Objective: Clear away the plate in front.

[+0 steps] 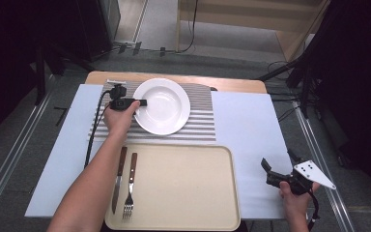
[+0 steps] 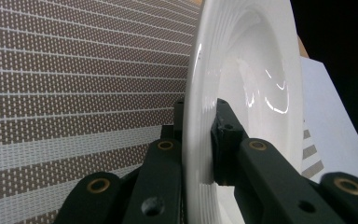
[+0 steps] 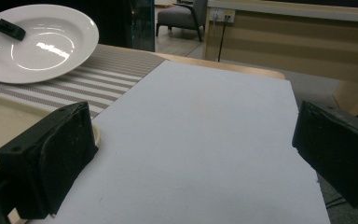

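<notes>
Nearest the person, a beige tray (image 1: 183,188) holds a knife (image 1: 118,179) and a fork (image 1: 131,186) side by side at its left end. At the table's near right corner, the right gripper (image 1: 278,166) hovers over the white table cover (image 1: 251,130); its jaws stand wide apart, holding nothing. Beyond the tray lies a striped placemat (image 1: 200,125) bearing a white plate (image 1: 166,108). The left gripper (image 1: 140,102) pinches the plate's left rim. The left gripper view shows one jaw under the rim and one inside the bowl, with the plate (image 2: 242,84) tilted off the placemat (image 2: 74,70). The right gripper view shows the plate (image 3: 37,42) well apart from its own jaws, and a far chair (image 3: 177,16).
</notes>
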A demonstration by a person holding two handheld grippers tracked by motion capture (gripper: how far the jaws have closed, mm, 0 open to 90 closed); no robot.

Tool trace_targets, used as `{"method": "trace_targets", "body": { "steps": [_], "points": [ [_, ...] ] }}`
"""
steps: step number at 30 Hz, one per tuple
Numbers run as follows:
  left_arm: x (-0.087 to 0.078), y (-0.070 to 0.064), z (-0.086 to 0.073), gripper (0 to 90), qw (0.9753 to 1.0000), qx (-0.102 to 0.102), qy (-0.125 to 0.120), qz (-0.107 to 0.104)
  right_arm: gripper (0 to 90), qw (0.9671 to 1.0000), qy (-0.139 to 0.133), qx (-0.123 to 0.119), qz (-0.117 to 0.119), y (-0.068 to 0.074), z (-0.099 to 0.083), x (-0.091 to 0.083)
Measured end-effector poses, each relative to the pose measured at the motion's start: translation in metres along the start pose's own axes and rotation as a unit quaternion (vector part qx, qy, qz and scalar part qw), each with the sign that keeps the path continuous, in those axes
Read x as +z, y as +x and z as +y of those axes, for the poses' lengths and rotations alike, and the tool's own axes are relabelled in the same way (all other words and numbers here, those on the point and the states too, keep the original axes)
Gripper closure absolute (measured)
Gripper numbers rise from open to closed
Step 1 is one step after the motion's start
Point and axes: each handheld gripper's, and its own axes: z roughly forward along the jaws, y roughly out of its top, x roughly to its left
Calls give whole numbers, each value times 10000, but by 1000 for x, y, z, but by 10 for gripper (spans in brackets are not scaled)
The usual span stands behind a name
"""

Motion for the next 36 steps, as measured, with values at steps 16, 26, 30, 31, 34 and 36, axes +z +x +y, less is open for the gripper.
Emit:
{"method": "trace_targets", "body": {
  "steps": [16,26,30,31,34,36],
  "points": [
    [-11,0,2,817,9996,-60,-166,-207,0,10000,-1,2,-15,0,0,0],
    [-25,-5,-1,817,9985,-51,-241,-486,0,10000,-23,16,-8,0,0,0],
    [-30,-5,-3,817,9976,-131,-267,-621,0,10000,-18,16,0,1,0,1],
    [-32,-5,-4,817,9975,-130,-274,-634,0,10000,-23,4,3,1,0,1],
    [-37,-9,-4,817,9979,-48,-262,-598,0,10000,-36,8,9,1,0,1],
    [-39,-11,-5,817,9978,3,-256,-605,0,10000,-41,12,22,1,0,1]
  ]
}}
